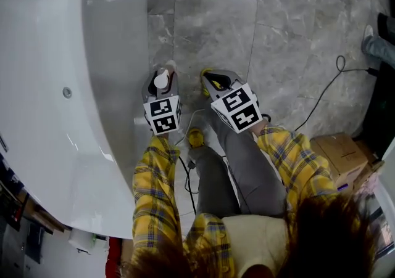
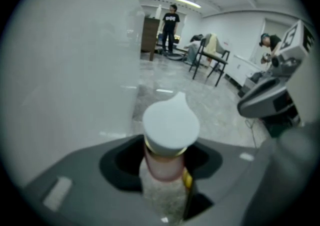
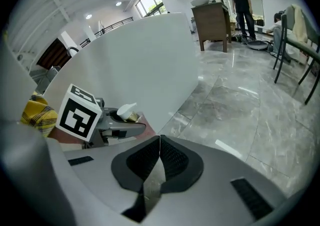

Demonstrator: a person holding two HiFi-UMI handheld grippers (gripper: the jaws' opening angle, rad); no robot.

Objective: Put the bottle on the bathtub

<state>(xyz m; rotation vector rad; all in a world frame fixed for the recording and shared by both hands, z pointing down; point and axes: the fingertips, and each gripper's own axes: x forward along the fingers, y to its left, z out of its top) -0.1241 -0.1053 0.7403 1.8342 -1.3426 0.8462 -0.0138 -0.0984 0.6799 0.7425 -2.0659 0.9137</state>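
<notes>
A bottle [image 2: 167, 162] with a white pointed cap [image 1: 162, 78] and a pinkish neck stands between the jaws of my left gripper [image 1: 162, 85], which is shut on it. The bottle [image 3: 126, 111] hangs above the floor, just right of the white bathtub [image 1: 55, 85] and its outer wall. My right gripper [image 1: 213, 81] is beside the left one, over the floor, and its jaws are shut with nothing between them [image 3: 160, 157]. The bathtub wall [image 3: 145, 64] fills the left of the right gripper view.
Grey marble floor [image 1: 247, 18] lies ahead and to the right. A black cable [image 1: 327, 85] runs across it, and a cardboard box [image 1: 339, 153] stands at the right. In the far room are chairs [image 2: 212, 59], a cabinet [image 3: 212, 22] and people [image 2: 170, 24].
</notes>
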